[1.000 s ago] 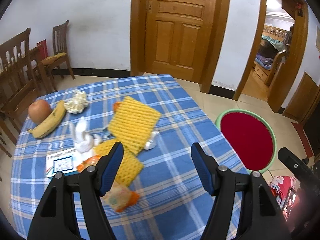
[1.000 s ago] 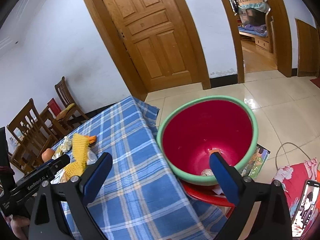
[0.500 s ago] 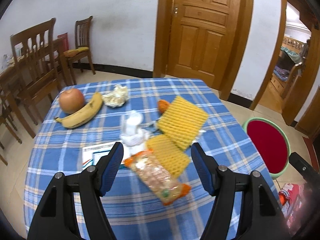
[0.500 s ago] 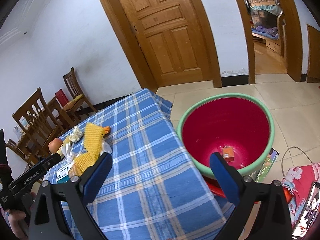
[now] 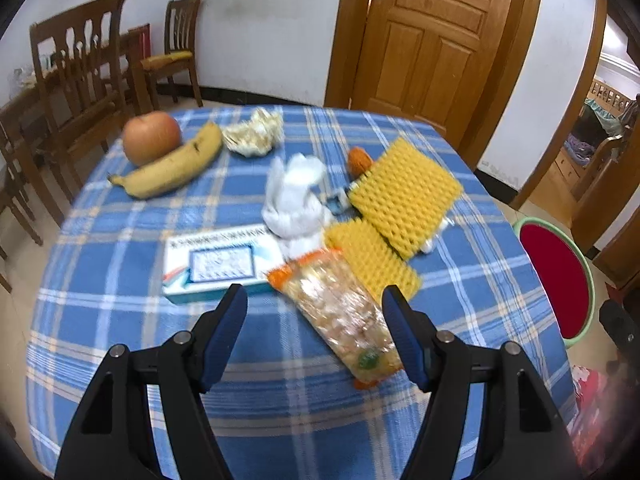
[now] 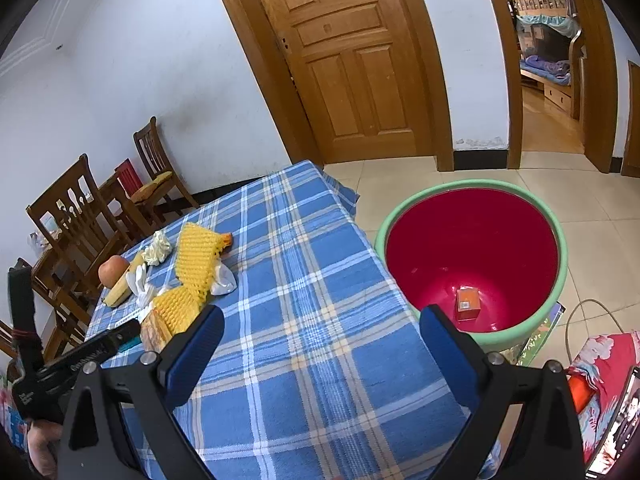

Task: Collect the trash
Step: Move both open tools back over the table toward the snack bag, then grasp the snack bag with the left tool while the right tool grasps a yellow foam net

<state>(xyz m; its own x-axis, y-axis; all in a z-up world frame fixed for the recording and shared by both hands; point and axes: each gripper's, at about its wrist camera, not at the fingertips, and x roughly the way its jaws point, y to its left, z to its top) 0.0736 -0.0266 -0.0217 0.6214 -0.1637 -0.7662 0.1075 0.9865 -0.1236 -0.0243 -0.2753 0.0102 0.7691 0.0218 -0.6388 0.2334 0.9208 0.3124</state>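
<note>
On the blue plaid table (image 5: 120,240) lies trash: an orange-edged snack wrapper (image 5: 340,312), two yellow foam nets (image 5: 404,196), white tissue (image 5: 296,196), a crumpled paper ball (image 5: 254,132) and a white-blue box (image 5: 220,264). My left gripper (image 5: 316,320) is open and empty, just above the wrapper's near end. My right gripper (image 6: 320,344) is open and empty over the table's right edge, beside the red basin (image 6: 472,256) with a green rim, which holds a small orange box (image 6: 468,304).
An apple (image 5: 150,136) and a banana (image 5: 172,168) lie at the table's far left. Wooden chairs (image 5: 80,76) stand behind the table. A closed wooden door (image 6: 344,60) is at the back. A cable and red fabric (image 6: 600,360) lie on the floor right of the basin.
My left gripper has swung left and moved closer over the trash pile; the wrapper now lies between its fingers. My right gripper has drawn back from the basin, and the small orange box now lies in it.
</note>
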